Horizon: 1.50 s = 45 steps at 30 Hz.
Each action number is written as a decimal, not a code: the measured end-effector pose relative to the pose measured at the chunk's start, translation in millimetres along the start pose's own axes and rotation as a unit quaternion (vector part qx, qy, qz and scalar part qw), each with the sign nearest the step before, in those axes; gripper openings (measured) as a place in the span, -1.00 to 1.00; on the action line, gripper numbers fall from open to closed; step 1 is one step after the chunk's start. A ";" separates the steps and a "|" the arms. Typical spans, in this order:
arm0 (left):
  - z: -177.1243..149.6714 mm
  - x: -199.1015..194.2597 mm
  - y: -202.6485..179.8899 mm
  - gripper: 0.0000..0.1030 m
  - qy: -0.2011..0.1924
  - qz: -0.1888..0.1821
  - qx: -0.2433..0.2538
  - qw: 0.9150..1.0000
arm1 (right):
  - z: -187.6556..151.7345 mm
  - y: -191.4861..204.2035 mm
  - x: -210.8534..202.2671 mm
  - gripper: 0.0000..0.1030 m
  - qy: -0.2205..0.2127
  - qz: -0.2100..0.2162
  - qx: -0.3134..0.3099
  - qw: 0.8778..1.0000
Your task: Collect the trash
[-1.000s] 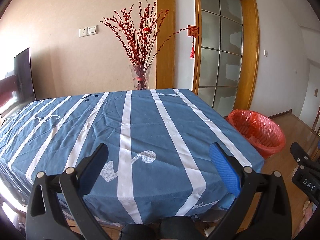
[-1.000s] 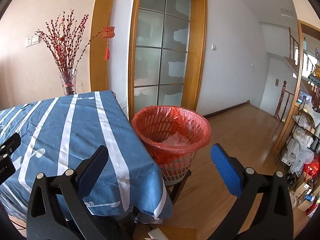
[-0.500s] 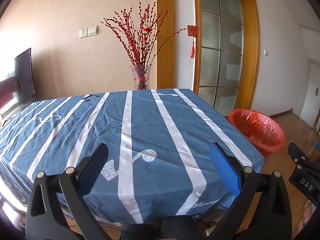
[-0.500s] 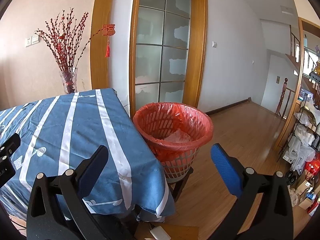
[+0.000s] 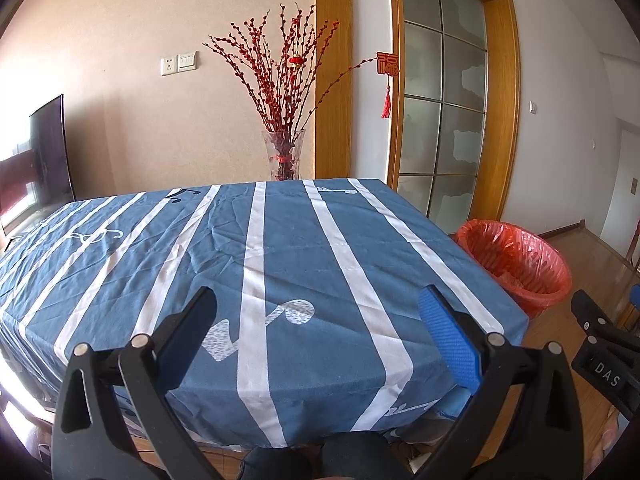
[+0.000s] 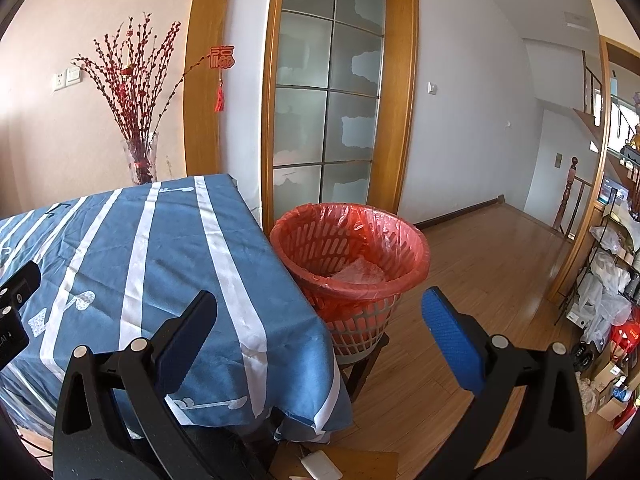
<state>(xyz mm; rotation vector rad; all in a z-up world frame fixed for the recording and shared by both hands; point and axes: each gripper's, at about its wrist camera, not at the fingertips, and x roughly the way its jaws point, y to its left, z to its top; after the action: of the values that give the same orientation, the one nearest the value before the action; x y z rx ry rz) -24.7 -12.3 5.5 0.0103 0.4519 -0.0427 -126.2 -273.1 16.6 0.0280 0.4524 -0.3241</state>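
Note:
A basket bin lined with a red bag (image 6: pixel 350 256) stands on a low stool beside the table's right corner; clear plastic trash (image 6: pixel 358 274) lies inside it. The same bin (image 5: pixel 516 264) shows at the right of the left wrist view. My left gripper (image 5: pixel 318 308) hovers open over the near edge of the blue striped tablecloth (image 5: pixel 256 264), nothing between its fingers. My right gripper (image 6: pixel 320 312) is open and empty, held in front of the bin and table corner. No loose trash shows on the cloth.
A glass vase of red branches (image 5: pixel 285 156) stands at the table's far edge by the wall. A glazed door (image 6: pixel 332 120) is behind the bin. Wooden floor (image 6: pixel 488 264) stretches right toward cluttered shelves (image 6: pixel 612 292). A dark screen (image 5: pixel 44 152) sits far left.
Both grippers have drifted slightly back and up; the bin sits a little lower and more central in the right wrist view. Both stay open and empty.

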 end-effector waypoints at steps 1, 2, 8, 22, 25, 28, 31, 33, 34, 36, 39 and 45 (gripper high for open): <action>0.2 -0.3 -0.2 0.92 0.000 0.000 0.000 1.000 | 0.1 -0.4 0.1 0.97 0.000 0.000 0.000 1.000; 0.6 -0.4 -0.4 0.92 0.000 0.000 0.000 1.000 | 0.2 -0.5 0.2 0.97 0.000 0.000 0.000 1.000; 0.8 -0.2 -0.5 0.92 0.001 -0.001 0.000 1.000 | -0.3 -0.3 1.0 0.97 0.001 0.001 -0.001 1.000; 0.8 0.1 -3.3 0.92 0.002 -0.002 0.001 1.000 | -0.2 0.0 1.1 0.97 0.002 0.002 -0.002 1.000; 1.0 0.3 -3.2 0.92 0.002 -0.003 0.000 1.000 | 0.0 0.0 1.1 0.97 0.002 0.002 -0.001 1.000; 1.2 0.1 -2.8 0.92 0.002 -0.002 0.000 1.000 | 0.2 -0.1 1.2 0.97 0.002 0.002 -0.001 1.000; 1.1 0.0 -3.1 0.92 0.002 -0.002 0.000 1.000 | 0.3 -0.3 1.2 0.97 0.002 0.002 -0.001 1.000; 1.1 -0.1 -3.3 0.92 0.002 -0.002 0.000 1.000 | 0.1 0.1 0.9 0.97 0.002 0.002 -0.001 1.000; 1.2 -0.2 -3.3 0.92 0.002 -0.002 0.000 1.000 | 0.2 0.0 0.9 0.97 0.002 0.002 -0.001 1.000; 1.1 -0.2 -3.4 0.92 0.002 -0.002 0.000 1.000 | 0.2 0.0 0.9 0.97 0.002 0.002 -0.001 1.000; 1.1 -0.2 -3.6 0.92 0.002 -0.001 0.000 1.000 | 0.6 -0.7 1.2 0.97 0.002 0.002 -0.001 1.000; 1.0 -0.3 -3.9 0.92 0.003 -0.002 0.000 1.000 | 0.1 -0.6 1.1 0.97 0.003 0.002 -0.001 1.000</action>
<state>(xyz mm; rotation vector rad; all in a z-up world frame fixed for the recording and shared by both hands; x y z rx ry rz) -24.7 -16.2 6.6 0.0090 0.4570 -0.0457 -125.4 -274.0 16.3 0.0276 0.4579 -0.3199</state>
